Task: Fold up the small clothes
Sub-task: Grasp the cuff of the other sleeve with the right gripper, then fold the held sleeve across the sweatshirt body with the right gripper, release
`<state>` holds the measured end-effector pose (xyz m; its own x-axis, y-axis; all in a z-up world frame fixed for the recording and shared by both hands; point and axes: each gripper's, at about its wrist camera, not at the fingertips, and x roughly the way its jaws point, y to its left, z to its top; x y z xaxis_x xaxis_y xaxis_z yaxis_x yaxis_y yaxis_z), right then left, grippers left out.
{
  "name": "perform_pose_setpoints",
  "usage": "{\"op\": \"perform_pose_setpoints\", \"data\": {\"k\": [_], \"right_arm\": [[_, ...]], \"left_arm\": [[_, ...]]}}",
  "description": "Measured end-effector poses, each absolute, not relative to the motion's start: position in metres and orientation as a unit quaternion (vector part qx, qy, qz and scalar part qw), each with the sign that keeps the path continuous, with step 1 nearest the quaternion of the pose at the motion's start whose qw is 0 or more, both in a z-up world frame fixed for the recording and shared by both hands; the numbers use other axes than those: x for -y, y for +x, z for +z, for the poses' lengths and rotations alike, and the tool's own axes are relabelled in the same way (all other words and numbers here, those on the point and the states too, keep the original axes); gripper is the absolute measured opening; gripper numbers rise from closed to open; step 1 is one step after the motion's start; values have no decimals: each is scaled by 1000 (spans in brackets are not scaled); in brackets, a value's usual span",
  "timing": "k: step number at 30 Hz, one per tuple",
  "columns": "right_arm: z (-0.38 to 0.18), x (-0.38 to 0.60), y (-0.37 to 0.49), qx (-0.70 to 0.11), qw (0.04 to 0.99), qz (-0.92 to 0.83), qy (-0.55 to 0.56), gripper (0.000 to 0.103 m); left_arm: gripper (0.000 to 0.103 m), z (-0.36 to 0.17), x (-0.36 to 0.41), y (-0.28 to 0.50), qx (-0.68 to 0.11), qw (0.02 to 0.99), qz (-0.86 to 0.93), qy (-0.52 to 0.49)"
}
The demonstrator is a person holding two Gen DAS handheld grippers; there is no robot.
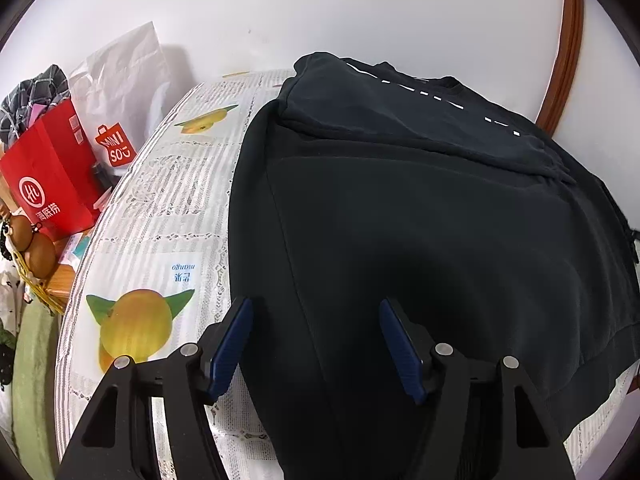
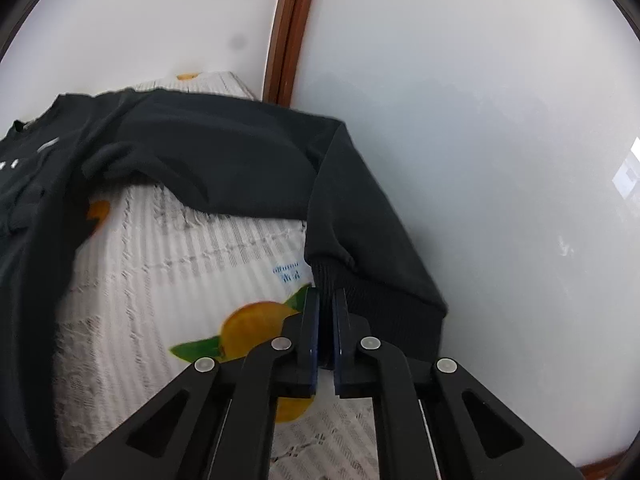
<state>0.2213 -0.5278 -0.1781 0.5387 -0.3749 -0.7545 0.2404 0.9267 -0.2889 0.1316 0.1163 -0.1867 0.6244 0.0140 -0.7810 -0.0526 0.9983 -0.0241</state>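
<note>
A black sweatshirt (image 1: 440,232) lies spread on a table with a white lace cloth printed with mangoes (image 1: 180,200); part of it is folded over at the far end, with white lettering showing. My left gripper (image 1: 315,306) stands open just above the sweatshirt's near left edge, and its blue pads (image 1: 232,344) touch nothing. In the right wrist view one sleeve (image 2: 360,208) runs down the table's right edge. My right gripper (image 2: 326,294) is shut on its ribbed cuff (image 2: 372,304), with dark fabric between the pads.
A red paper bag (image 1: 48,184) with checked fabric in it and a white shopping bag (image 1: 120,92) stand left of the table. Brown round fruits (image 1: 36,252) sit below them. A white wall with a brown wooden frame (image 2: 292,28) lies close behind and to the right.
</note>
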Motion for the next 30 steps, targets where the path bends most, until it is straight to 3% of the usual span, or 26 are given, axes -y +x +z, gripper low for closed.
{"op": "perform_pose_setpoints", "data": {"k": [11,21,30], "right_arm": [[-73,357,227,-379,917,-31,-120,5],[-79,127,234,-383,895,162,-161,5],[-100,-4,255,-391,872,263,-133,5]], "left_arm": [[67,-185,-124,134,-436,900,21,11],[73,-190,-153,127,-431,902,3,-22],[79,-193,-150,130,-436,900,6,-17]]}}
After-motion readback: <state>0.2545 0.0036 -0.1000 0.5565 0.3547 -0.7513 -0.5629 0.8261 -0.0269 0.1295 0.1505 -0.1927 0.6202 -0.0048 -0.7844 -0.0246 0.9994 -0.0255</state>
